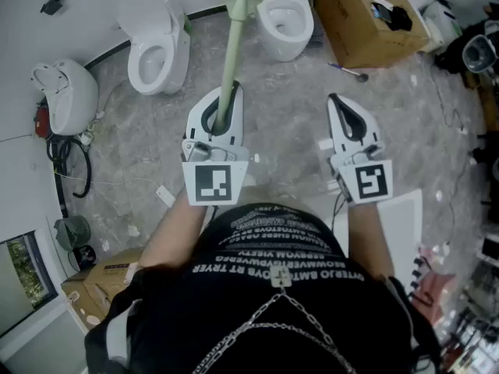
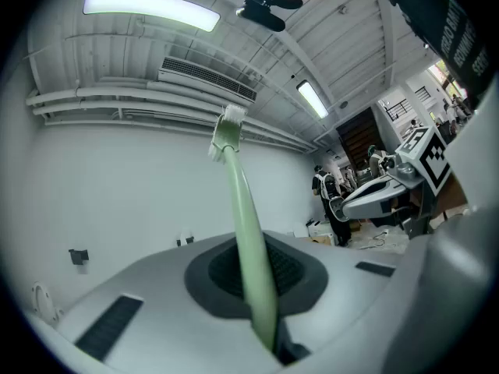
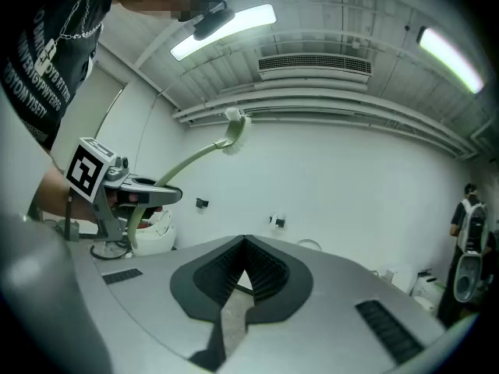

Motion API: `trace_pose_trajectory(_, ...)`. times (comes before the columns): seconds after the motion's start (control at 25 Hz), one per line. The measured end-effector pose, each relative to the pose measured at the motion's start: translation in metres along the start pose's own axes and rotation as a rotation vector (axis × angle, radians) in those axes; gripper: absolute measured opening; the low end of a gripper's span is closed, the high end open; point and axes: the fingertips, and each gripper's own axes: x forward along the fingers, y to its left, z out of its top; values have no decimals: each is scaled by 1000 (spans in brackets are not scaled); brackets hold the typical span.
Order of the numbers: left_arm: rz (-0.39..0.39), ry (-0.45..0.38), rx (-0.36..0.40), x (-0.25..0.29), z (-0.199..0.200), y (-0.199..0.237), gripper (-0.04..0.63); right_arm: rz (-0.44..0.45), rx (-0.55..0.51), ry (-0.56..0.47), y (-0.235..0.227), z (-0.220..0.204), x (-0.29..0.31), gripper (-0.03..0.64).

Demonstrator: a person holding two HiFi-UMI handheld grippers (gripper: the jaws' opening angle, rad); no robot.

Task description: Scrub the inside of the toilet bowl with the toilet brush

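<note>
**A:** One toilet bowl (image 1: 287, 23) dead ahead. Where was the toilet brush (image 1: 231, 53)?

**B:** Pinched by its handle in my left gripper (image 1: 224, 101), with the bristles up in the air, short of the bowl. My right gripper (image 1: 343, 109) was pressed together on nothing.

**A:** Scrubbing yet?

**B:** Not begun, I judged. Next I had to step closer and lower the bristles inside.

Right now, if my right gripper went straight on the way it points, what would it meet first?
Probably the white wall; nothing stands before the right gripper in its view. A toilet rim peeks up just below that line, depth unclear.
</note>
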Motion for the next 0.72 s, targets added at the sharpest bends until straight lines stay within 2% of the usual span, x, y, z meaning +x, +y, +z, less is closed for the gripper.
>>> trace_pose_trajectory(0.24,-25,11,28,-2,-13,23,2,-21,25,21,12,-2,21,-9)
trace_pose_trajectory(0.72,-19,7,-76,-6,-38,43,2,-79,23,14,22,5,26,-9)
